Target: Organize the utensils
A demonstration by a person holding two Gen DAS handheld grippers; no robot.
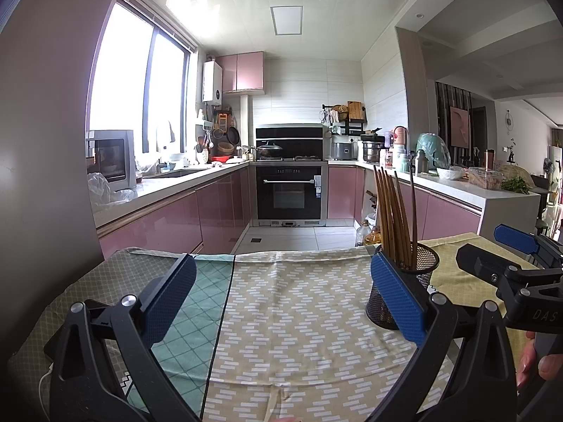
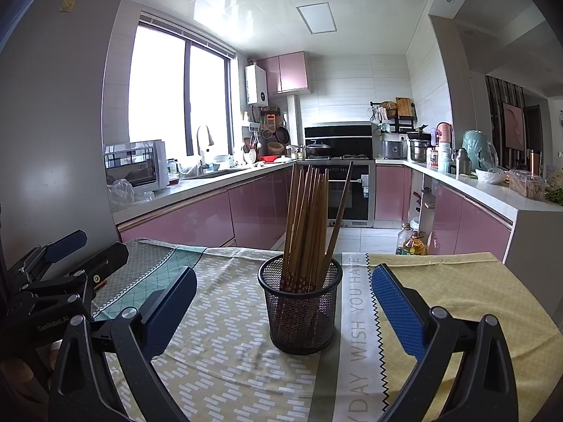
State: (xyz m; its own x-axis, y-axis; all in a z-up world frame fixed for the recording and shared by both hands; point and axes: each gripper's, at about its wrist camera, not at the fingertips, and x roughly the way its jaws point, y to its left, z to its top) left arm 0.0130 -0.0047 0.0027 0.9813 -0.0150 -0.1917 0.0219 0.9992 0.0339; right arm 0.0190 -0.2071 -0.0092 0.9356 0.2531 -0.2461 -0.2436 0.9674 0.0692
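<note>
The wire-mesh holder (image 2: 300, 311) stands on the cloth-covered bench (image 2: 457, 302), directly ahead of the right tongs (image 2: 283, 302), centred between their spread, empty jaws. Chopsticks (image 2: 309, 225) stand near-vertical inside. The left tongs (image 1: 283, 292), also spread and empty, have the holder off their right jaw; the right tongs are better aligned.

Bright daylight floods in through window (image 1: 140, 81), blown out white; ceiling panel light (image 1: 286, 20) looks unlit; glossy ceiling shows glare; strong fisheye curvature, dark vignetted corners; focus sharp, shadows on tablecloth (image 2: 228, 334) soft.
</note>
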